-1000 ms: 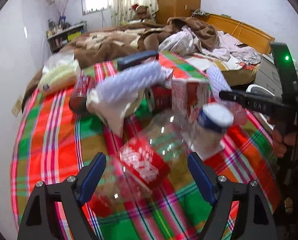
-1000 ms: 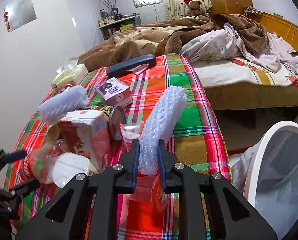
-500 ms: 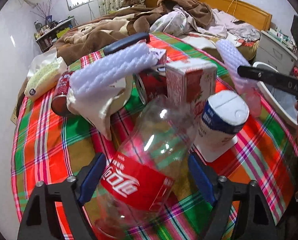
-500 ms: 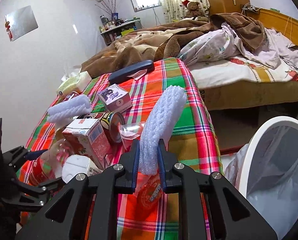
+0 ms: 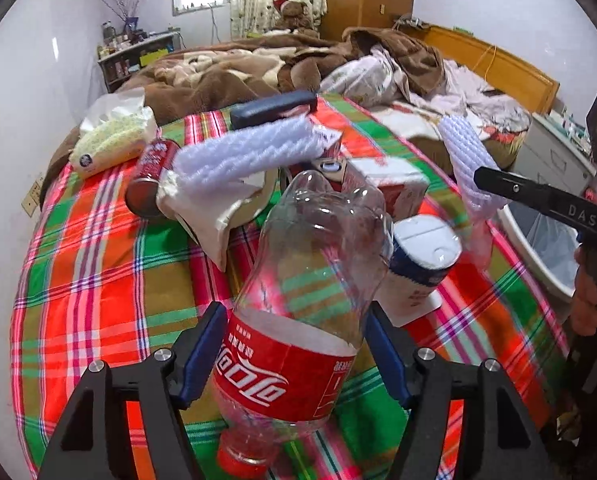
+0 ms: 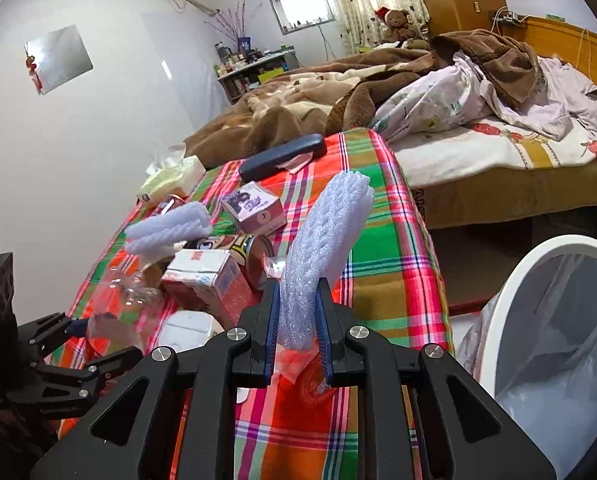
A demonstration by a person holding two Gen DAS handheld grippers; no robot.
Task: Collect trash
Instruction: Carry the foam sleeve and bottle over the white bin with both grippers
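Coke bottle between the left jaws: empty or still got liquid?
Empty. The Coke bottle is clear throughout, with the plaid cloth visible through its body; no liquid line shows. Red cap on.

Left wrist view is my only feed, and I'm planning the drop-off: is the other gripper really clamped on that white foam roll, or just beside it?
Observer: Clamped. The right wrist view shows both pads of the right gripper pressing on the foam roll, which sticks up past them.
Operator: And the bin? I see only a sliver.
Observer: The white bin stands on the floor off the edge of the plaid table, with a clear liner in it.
Operator: Anything behind the carton?
Observer: A small pink box sits on the table beyond it.
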